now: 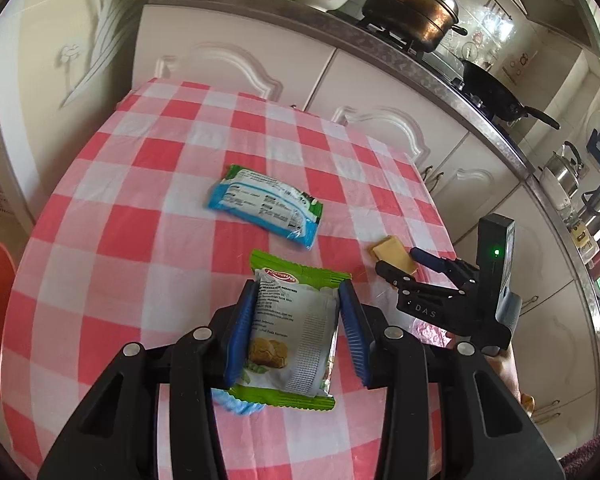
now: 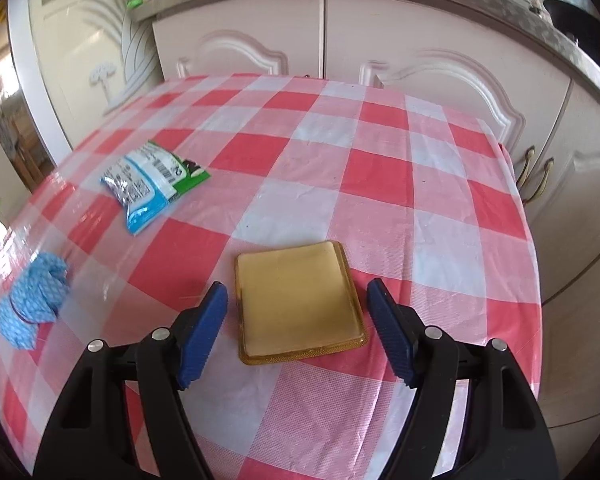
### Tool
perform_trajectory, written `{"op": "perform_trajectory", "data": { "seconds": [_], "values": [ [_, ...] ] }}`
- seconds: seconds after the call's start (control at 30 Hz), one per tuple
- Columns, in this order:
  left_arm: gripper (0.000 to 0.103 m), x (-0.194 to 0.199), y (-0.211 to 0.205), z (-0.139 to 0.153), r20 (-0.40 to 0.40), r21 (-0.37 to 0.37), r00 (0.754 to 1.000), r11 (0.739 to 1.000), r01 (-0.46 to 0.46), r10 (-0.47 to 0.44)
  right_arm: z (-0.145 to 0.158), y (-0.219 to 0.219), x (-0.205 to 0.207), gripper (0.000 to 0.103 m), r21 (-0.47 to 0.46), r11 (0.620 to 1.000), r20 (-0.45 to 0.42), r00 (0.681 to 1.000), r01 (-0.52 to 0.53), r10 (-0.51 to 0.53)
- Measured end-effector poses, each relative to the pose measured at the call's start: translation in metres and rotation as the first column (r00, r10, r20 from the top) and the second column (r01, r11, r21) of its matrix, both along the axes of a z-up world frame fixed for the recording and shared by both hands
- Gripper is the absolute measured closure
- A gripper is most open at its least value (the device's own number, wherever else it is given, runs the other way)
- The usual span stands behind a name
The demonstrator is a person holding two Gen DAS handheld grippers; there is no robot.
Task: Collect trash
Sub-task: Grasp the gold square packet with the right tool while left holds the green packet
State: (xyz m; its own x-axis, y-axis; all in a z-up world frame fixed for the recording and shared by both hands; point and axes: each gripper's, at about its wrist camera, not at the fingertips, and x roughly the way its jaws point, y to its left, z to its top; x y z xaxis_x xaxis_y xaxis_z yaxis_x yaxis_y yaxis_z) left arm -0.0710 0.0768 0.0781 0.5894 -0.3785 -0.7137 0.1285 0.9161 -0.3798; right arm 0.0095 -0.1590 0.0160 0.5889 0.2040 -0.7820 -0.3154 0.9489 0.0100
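Clamped between the blue pads of the left gripper (image 1: pixel 298 332), a green snack wrapper (image 1: pixel 292 340) is held above the checked tablecloth (image 2: pixel 380 176). On that cloth, a flat yellow tray (image 2: pixel 300 300) is straddled, untouched, by the part-open right gripper (image 2: pixel 298 324); a blue packet (image 2: pixel 148 184) and a crumpled blue wad (image 2: pixel 30 304) are seen lying beyond.

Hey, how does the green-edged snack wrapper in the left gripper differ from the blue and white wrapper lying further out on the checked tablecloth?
The green-edged snack wrapper is clamped between the left gripper pads, lifted off the cloth; the blue and white wrapper lies loose on the checked tablecloth, touched by neither gripper. The green-edged one shows a biscuit picture and a red logo; the blue one shows only fine print and a barcode. Both are printed plastic food packets.
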Motion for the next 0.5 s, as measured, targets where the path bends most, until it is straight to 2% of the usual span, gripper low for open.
{"op": "perform_trajectory", "data": {
  "seconds": [0.17,0.27,0.47,0.5],
  "values": [
    [0.060,-0.014,0.013,0.000,-0.001,0.011,1.000,1.000,-0.022,0.022,0.000,0.000,0.000,0.030,-0.006,1.000,0.000,1.000,0.003,-0.003],
    [0.060,-0.023,0.021,-0.001,-0.004,0.011,0.999,0.999,-0.035,0.035,0.001,0.000,0.000,0.039,-0.005,1.000,0.007,1.000,0.001,-0.001],
    [0.060,-0.037,0.035,-0.004,-0.010,0.010,0.998,0.998,-0.057,0.057,0.002,0.000,-0.002,0.041,0.004,1.000,0.010,1.000,-0.011,0.011],
    [0.060,-0.039,0.037,-0.005,-0.009,0.011,0.998,0.998,-0.059,0.059,0.002,0.000,-0.002,0.044,0.007,1.000,0.011,1.000,-0.013,0.013]
  ]
}}
